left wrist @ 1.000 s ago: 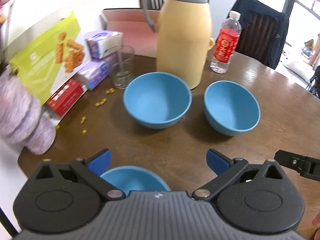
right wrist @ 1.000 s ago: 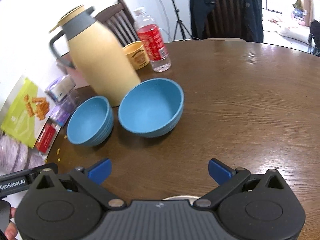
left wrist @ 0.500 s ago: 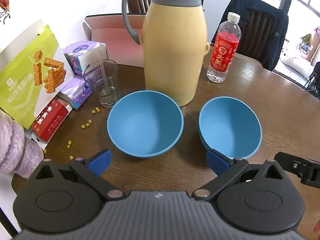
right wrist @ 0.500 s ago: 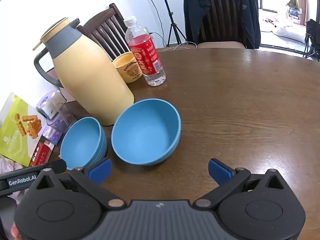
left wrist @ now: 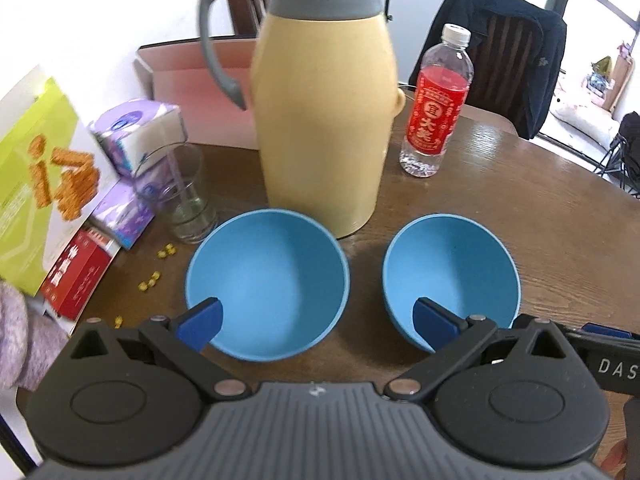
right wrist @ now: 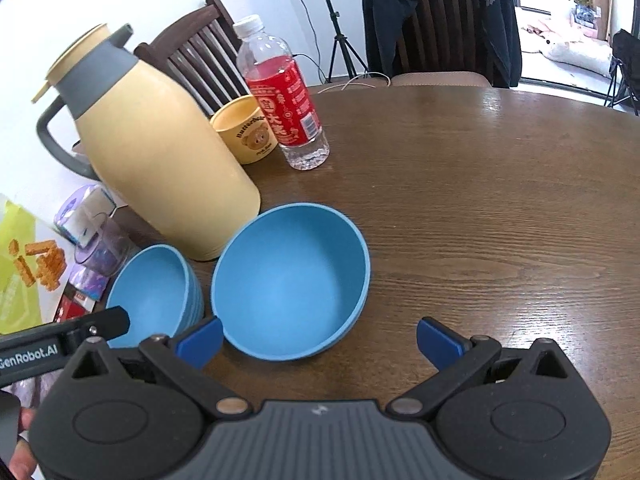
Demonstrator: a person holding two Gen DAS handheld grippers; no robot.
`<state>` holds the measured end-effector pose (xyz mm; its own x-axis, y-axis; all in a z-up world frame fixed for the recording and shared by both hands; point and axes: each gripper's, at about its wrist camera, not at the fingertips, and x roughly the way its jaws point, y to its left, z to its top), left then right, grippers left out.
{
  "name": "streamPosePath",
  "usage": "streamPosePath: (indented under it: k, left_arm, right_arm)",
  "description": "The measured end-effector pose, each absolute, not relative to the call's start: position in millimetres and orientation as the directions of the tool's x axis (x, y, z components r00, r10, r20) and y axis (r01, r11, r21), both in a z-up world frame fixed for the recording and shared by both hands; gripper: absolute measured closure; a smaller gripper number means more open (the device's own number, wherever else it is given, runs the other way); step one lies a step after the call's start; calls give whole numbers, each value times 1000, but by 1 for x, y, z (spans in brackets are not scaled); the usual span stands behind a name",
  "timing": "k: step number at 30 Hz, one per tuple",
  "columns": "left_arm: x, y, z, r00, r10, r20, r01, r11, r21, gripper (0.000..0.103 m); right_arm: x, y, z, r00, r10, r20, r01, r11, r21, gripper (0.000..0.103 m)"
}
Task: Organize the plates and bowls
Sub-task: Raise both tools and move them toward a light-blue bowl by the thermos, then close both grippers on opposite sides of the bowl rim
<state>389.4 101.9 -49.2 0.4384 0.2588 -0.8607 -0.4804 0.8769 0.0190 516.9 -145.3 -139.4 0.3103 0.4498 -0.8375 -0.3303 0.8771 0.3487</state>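
Though jaws overlap, 2 bowls apart

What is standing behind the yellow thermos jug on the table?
Behind the thermos jug the right wrist view shows a small yellow cup with a bear picture, beside the red-label bottle. In the left wrist view the jug covers almost all of it; the cup's contents are not visible.

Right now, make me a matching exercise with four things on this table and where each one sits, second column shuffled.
Things:
1. yellow thermos jug
2. red-label water bottle
3. drinking glass
4. bear cup

Places:
A. between the jug and the bottle, in the right wrist view
B. behind the two blue bowls
C. left of the jug, beside the purple tissue packs
D. right of the jug, near the chair with the dark jacket

Pairs: 1-B, 2-D, 3-C, 4-A
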Motion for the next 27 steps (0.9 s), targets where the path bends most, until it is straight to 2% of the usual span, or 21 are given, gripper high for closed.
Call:
streamPosePath:
  k: [18, 23, 25, 27]
  left_arm:
    - [457, 89, -85, 432, 202, -879, -377, 926, 27, 2]
    - [476, 89, -97, 427, 191, -884, -359, 933, 28, 11]
    - [482, 90, -102, 426, 183, -886, -353, 935, 24, 18]
    - [487, 90, -107, 421, 173, -890, -345, 938, 19, 24]
  right_arm:
    - [547, -157, -174, 301, 391, -870, -234, 915, 330, 0]
    - [555, -155, -186, 297, 376, -878, -221, 921, 320, 4]
    - [558, -152, -190, 297, 372, -879, -222, 923, 316, 5]
    - [560, -150, -194, 296, 374, -879, -222, 922, 318, 11]
